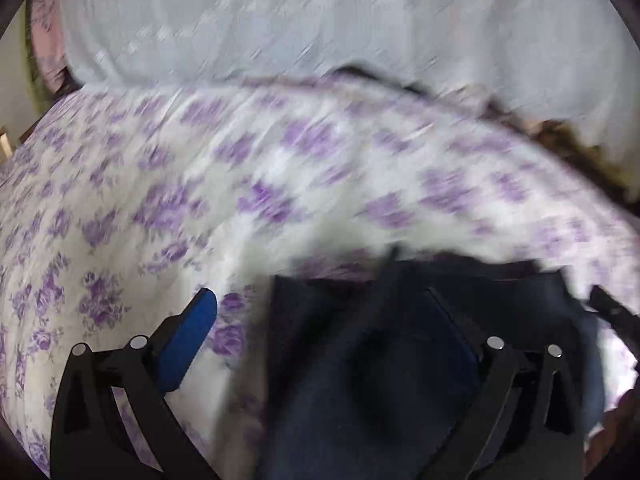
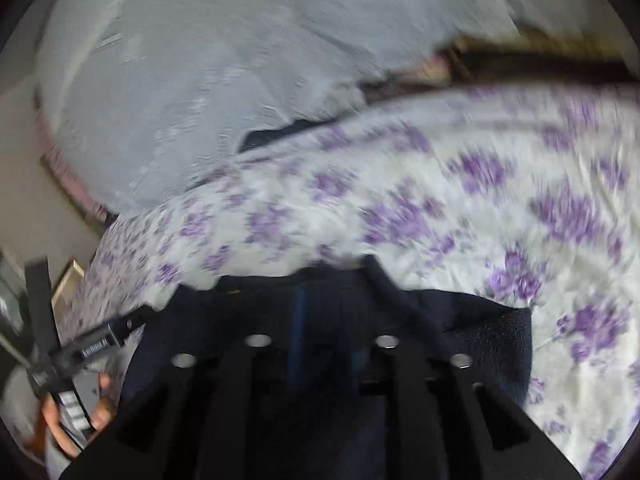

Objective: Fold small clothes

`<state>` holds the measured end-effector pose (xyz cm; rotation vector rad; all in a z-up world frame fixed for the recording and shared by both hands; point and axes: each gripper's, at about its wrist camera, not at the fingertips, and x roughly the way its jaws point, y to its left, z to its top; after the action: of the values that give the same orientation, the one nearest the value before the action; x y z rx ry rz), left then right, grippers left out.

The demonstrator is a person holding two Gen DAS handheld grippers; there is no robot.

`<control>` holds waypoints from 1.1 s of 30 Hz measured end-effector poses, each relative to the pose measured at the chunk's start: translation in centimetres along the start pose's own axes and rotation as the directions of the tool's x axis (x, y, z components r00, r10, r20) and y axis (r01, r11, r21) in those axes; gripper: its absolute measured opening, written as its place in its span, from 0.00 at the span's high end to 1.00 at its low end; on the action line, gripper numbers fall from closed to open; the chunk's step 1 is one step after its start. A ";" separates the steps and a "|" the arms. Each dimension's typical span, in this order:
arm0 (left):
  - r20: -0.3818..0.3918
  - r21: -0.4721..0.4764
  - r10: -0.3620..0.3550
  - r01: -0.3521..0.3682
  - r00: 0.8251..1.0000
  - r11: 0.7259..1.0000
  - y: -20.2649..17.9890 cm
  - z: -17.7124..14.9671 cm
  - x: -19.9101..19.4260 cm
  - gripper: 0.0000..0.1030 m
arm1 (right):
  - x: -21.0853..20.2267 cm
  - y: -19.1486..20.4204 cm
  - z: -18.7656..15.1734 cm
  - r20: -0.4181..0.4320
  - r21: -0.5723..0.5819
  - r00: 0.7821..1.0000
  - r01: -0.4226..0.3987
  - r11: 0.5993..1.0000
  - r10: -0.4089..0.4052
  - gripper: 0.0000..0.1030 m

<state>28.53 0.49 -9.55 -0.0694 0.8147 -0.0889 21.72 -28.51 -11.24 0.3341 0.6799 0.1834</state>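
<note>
Bed: purple-flowered white sheet is being spread under everything, with a pale grey blanket lying beyond it.
Garment: dark blue garment is being draped over the sheet at the near edge of both blurred views.
Left gripper: jaws are being held wide, the garment lying over the right finger; the blue left pad is bare.
Right gripper: jaws are being kept narrow, buried in the garment's folds; a grip cannot be told.
Hand: seen at the right view's lower left, wrapped around a gripper handle.

Two blurred wrist views, apparently close, angled down over one floral bedsheet toward pale bedding.
</note>
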 end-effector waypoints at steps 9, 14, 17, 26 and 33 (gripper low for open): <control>-0.002 0.254 0.155 -0.149 0.988 0.956 -5.4 -7.5 0.1 0.04 | 1.7 3.3 -5.8 -0.144 -0.191 0.979 0.117 0.975 -0.146 0.60; 0.006 0.242 0.152 -0.149 0.988 0.959 -5.0 -7.5 -0.2 0.04 | 1.8 3.9 -5.8 -0.121 -0.217 0.978 0.143 0.966 -0.172 0.59; 0.007 0.238 0.148 -0.145 0.989 0.960 -5.0 -7.5 -0.1 0.04 | 1.8 3.6 -5.8 -0.114 -0.213 0.980 0.138 0.967 -0.165 0.59; 0.009 0.212 0.135 -0.134 0.991 0.968 -4.6 -7.3 -0.7 0.04 | 0.1 2.8 -5.7 -0.065 -0.148 0.992 0.099 0.984 -0.109 0.58; 0.048 0.107 0.103 -0.108 0.993 0.988 -2.4 -4.6 -2.2 0.04 | -2.0 1.0 -3.5 0.029 -0.031 0.997 0.076 0.997 -0.075 0.44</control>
<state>23.61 -1.80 -10.89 0.0752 0.7684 -0.0317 17.90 -27.24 -12.28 0.2797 0.6607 0.1174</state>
